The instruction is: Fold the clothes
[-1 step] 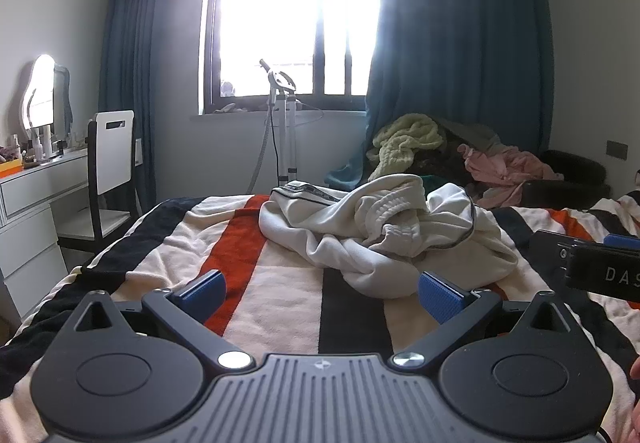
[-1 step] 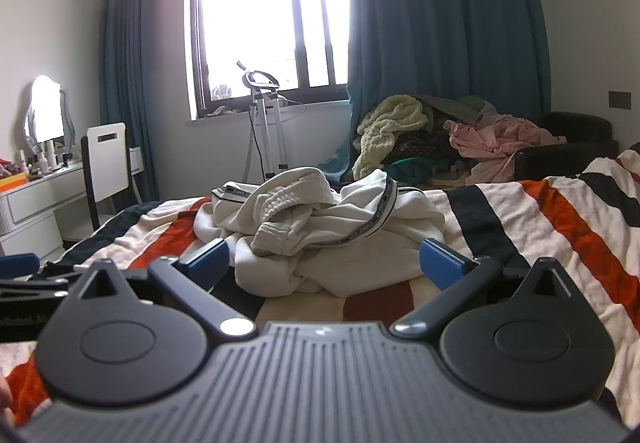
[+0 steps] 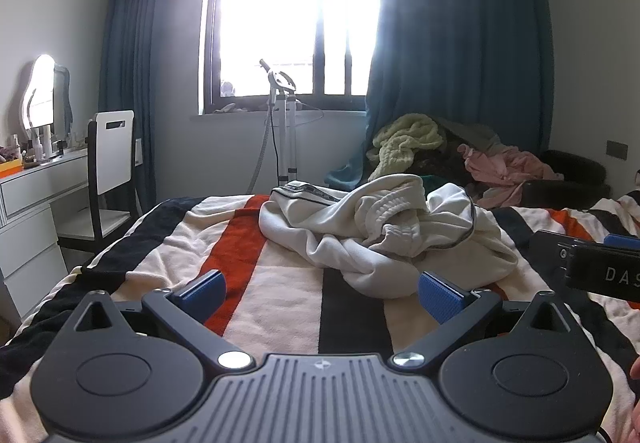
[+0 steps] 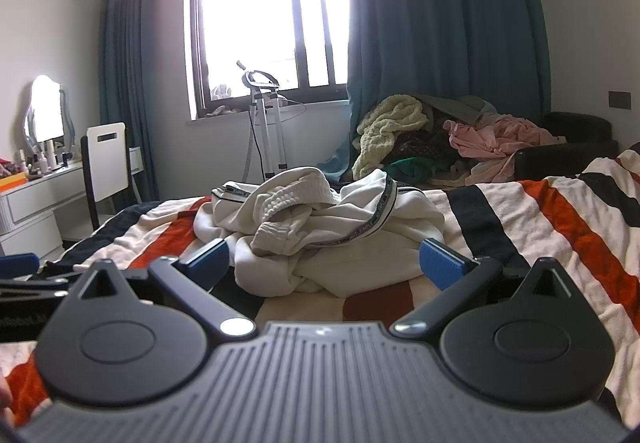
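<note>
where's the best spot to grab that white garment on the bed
Probably the ribbed hem humped up on top of the white garment: it stands proud of the heap, so open tongs can close on it from the near side, coming in low. The flat lower edges lie on the bedspread and look harder to pinch.

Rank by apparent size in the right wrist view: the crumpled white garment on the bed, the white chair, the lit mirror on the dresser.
1. Crumpled white garment, clearly largest, though nearest the camera.
2. White chair.
3. Lit mirror, smallest, but farther off, so true size is unsure.
</note>
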### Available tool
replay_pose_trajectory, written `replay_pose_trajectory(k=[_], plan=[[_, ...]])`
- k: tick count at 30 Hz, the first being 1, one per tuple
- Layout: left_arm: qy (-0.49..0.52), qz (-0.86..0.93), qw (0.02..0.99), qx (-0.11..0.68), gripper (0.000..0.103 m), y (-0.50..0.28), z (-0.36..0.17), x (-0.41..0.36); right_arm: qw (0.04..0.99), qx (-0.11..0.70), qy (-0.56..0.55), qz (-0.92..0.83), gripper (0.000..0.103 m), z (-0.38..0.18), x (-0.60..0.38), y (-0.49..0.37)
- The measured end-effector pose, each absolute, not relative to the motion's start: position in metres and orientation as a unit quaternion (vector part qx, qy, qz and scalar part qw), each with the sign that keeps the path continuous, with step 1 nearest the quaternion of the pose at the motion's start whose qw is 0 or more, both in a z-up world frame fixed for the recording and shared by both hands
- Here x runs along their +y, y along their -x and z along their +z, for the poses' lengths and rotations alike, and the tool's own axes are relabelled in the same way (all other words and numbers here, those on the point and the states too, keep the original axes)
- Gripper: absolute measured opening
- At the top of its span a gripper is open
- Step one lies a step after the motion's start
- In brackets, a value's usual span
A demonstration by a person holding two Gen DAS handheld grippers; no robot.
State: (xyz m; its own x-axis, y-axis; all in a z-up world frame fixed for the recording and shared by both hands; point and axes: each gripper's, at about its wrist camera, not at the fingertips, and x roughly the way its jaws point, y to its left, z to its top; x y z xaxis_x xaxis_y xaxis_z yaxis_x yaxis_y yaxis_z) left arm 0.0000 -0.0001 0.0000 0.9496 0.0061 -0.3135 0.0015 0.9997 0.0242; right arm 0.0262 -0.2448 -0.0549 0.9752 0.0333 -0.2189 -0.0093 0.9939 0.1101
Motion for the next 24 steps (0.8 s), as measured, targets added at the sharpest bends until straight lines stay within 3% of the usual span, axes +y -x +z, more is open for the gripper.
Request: replay_pose_trajectory(k=[24], plan=[[-0.015,-0.001,0.987,0.159,0.103,-0.0022,-0.0002,-0.0034,0.992,0.114,-0.053,0.008,0.103,-0.0562,-0.2433,-0.0257]])
